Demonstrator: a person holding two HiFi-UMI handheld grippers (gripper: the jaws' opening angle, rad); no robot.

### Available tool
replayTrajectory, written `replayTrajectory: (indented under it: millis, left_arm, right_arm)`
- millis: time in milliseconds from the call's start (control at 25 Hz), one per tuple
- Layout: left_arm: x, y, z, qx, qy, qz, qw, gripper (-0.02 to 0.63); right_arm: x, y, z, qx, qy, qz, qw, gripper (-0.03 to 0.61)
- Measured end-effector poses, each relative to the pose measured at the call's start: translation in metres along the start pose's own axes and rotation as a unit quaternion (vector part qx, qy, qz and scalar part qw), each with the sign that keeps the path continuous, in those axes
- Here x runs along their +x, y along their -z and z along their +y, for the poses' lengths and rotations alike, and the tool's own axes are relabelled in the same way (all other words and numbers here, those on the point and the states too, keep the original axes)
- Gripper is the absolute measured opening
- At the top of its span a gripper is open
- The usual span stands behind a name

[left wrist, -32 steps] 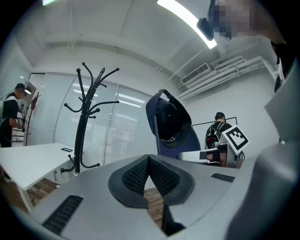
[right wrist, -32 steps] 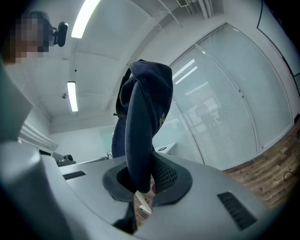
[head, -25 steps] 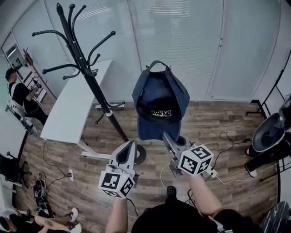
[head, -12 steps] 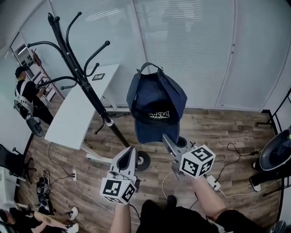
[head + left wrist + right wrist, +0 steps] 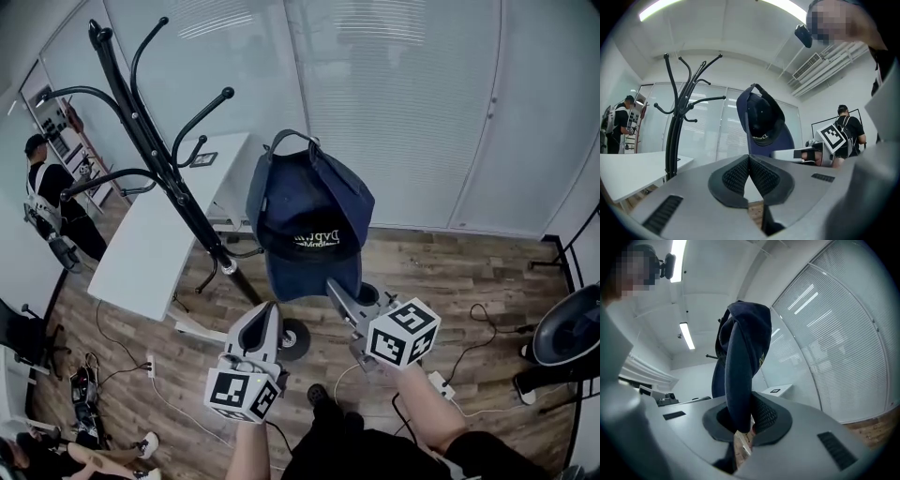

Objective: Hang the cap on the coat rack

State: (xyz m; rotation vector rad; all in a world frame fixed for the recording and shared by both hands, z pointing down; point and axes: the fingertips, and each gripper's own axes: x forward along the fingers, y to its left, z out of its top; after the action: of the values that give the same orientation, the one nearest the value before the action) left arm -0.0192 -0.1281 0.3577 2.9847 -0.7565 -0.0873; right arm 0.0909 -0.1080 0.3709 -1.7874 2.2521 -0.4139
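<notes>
Navy cap (image 5: 309, 220) up high, its brim pinched tight in my right gripper (image 5: 336, 286), just right of the black coat rack (image 5: 159, 141), not on any hook. My left gripper (image 5: 267, 311) sits lower, jaws together, nothing between them.

On the cap (image 5: 309, 211), the lower edge of the brim vanishes between the closed jaws of the right hand-held gripper (image 5: 336, 287), so that part cannot be seen. The pale print inside the cap is too small to read. The left hand-held gripper (image 5: 267, 311) covers part of the round base of the coat rack (image 5: 155, 131), whose pole hides a strip of the white counter (image 5: 141, 244). A dark rounded object (image 5: 562, 328) is cut off by the right edge.
</notes>
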Motion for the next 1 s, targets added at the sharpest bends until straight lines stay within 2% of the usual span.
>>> replayTrajectory:
  millis: [240, 640, 1000]
  left_arm:
    - [0.038, -0.018, 0.039, 0.002, 0.013, -0.020, 0.9997, 0.015]
    - [0.077, -0.017, 0.096, 0.016, 0.039, -0.019, 0.9989, 0.015]
    - [0.088, -0.011, 0.102, 0.012, 0.030, -0.010, 0.9994, 0.015]
  right_arm:
    - [0.050, -0.029, -0.015, -0.016, -0.008, -0.002, 1.000, 0.046]
    - [0.123, -0.050, -0.021, -0.011, -0.031, -0.010, 0.999, 0.046]
    - [0.141, -0.051, -0.025, 0.003, -0.066, 0.006, 0.998, 0.046]
